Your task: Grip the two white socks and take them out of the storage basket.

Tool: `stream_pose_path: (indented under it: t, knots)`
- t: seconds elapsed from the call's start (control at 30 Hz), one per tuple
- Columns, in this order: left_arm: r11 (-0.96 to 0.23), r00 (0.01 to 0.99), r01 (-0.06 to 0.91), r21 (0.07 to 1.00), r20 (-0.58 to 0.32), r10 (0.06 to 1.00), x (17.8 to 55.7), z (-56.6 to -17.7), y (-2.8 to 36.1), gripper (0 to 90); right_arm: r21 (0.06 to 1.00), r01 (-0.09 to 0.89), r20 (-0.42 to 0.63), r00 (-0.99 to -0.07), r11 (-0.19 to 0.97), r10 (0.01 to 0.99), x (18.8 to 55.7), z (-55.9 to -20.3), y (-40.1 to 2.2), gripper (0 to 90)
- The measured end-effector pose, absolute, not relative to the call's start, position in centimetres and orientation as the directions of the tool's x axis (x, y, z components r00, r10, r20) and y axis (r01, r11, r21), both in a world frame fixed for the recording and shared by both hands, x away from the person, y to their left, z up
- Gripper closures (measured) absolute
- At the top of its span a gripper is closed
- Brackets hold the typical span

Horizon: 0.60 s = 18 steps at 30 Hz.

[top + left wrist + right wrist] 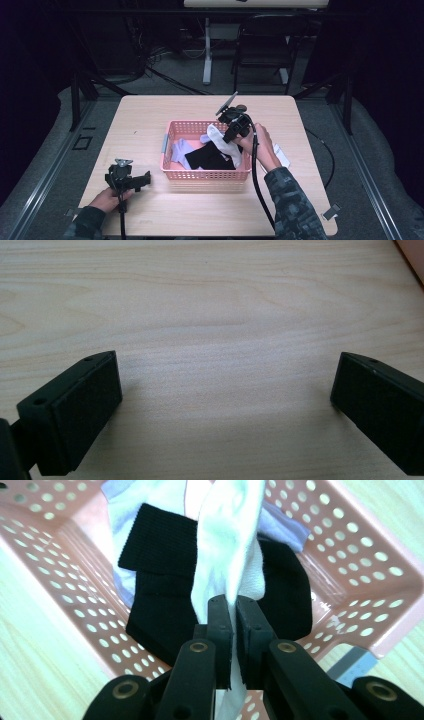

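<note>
One thin fold of the white sock (227, 545) is all we have pinched in our right tool (233, 614) above the pink basket (360, 575) mid-table, so it could slip free or snag the black sock (160, 580), while our left tool (225, 405) rests spread by the near-left corner.

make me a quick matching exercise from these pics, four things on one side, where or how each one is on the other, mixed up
Things
1. white sock
2. black sock
3. left gripper
4. pink basket

States
A. jaws wide apart over bare wood, nothing between them
B. lying flat on the basket's bottom
C. pinched between the right gripper's jaws, hanging into the basket
D. standing on the table, socks inside it

Pairs: 1-C, 2-B, 3-A, 4-D
</note>
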<state>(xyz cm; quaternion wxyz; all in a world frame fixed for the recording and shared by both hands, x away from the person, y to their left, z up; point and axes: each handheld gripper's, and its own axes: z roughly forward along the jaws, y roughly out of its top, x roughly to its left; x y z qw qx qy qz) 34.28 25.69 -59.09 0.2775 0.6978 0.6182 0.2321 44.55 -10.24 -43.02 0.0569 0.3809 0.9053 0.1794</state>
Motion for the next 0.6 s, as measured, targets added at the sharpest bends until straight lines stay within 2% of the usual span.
stream_pose_path:
  t: [0.3, 0.6]
  knots:
    - [-0.082, 0.128, 0.734, 0.674, -0.019, 0.992, 34.3, -59.1, 25.7, 0.0, 0.409, 0.663, 0.024, -0.695, 0.627, 0.719, 44.6, -39.4, -10.9, 85.9]
    - [-0.082, 0.128, 0.735, 0.673, -0.019, 0.992, 34.3, -59.1, 25.7, 0.0, 0.433, 0.660, 0.015, -0.686, 0.614, 0.728, 43.8, -37.6, -12.3, 86.0]
